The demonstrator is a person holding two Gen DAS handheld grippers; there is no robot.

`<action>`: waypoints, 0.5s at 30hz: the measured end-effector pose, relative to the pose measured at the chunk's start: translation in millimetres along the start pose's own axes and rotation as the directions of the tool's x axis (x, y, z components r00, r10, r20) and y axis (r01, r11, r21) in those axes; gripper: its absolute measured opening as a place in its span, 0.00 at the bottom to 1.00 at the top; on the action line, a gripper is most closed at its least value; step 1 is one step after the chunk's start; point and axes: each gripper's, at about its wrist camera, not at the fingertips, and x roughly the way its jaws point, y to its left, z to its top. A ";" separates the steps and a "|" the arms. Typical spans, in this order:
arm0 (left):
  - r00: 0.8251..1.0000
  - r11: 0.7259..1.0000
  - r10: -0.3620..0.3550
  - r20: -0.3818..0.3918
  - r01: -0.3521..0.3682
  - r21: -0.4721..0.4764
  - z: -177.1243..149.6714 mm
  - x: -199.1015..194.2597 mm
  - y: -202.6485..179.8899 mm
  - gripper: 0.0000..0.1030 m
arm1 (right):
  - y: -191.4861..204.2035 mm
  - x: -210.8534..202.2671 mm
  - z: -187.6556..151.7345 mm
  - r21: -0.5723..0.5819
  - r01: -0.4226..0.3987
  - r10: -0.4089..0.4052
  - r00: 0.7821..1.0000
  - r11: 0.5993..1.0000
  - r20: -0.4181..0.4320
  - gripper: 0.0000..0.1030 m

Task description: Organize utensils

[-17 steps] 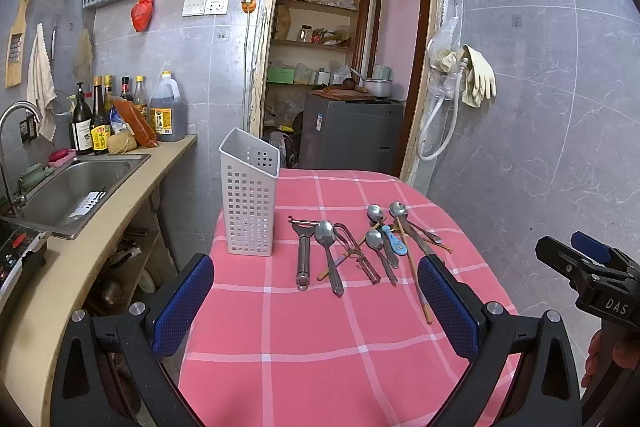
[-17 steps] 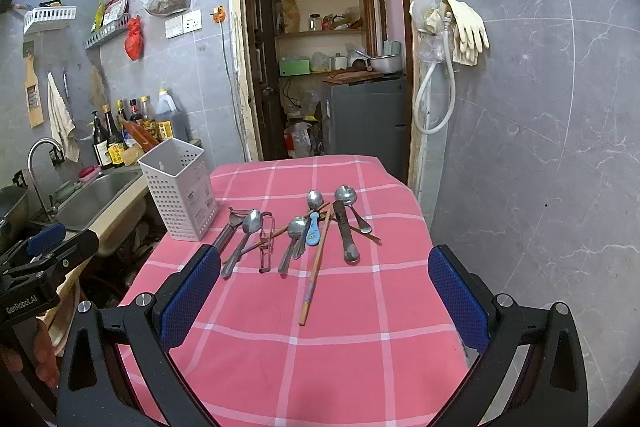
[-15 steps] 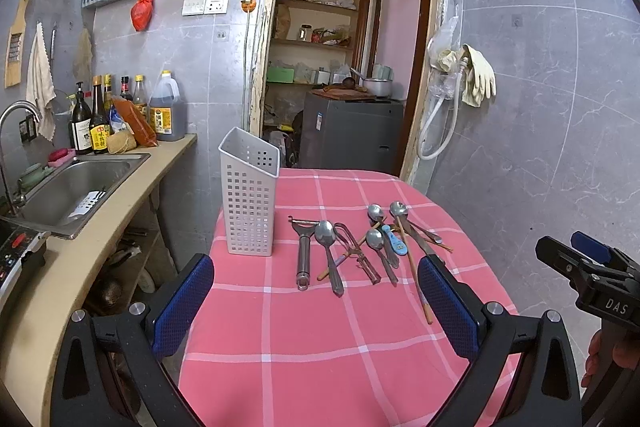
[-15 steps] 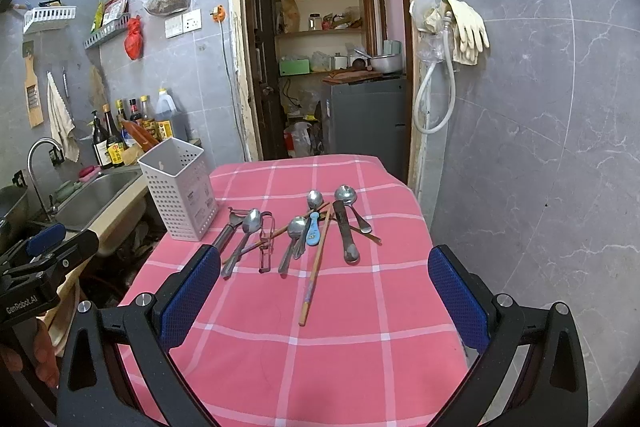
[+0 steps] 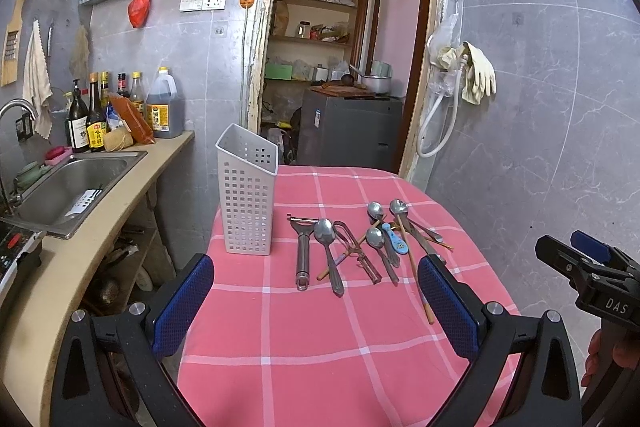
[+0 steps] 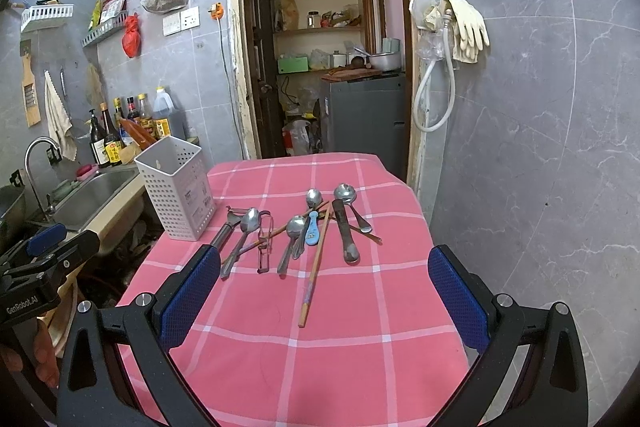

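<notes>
Several utensils lie in a loose row on the pink checked tablecloth (image 5: pixel 320 339): a peeler (image 5: pixel 302 251), metal spoons (image 5: pixel 328 247), a small blue spoon (image 5: pixel 394 239) and wooden chopsticks (image 6: pixel 316 267). A white perforated utensil holder (image 5: pixel 248 195) stands upright at the table's left edge; it also shows in the right wrist view (image 6: pixel 176 187). My left gripper (image 5: pixel 316 303) is open and empty, held short of the utensils. My right gripper (image 6: pixel 324 291) is open and empty, also short of them.
A counter with a steel sink (image 5: pixel 68 179) and sauce bottles (image 5: pixel 92 115) runs along the left. An open doorway (image 5: pixel 340 67) lies behind the table. A grey tiled wall (image 6: pixel 540 147) with hanging gloves (image 6: pixel 468 27) is on the right.
</notes>
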 end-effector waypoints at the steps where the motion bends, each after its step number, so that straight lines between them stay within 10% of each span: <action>1: 1.000 1.000 0.000 0.000 0.000 0.000 -0.2 0.1 -0.2 1.00 | 0.1 0.1 0.1 0.000 -0.001 0.001 1.000 1.000 0.000 0.99; 15: 1.000 1.000 -0.001 -0.005 0.001 0.001 -0.6 2.7 -0.9 1.00 | 1.1 1.9 0.8 0.000 0.001 -0.001 1.000 1.000 -0.005 0.99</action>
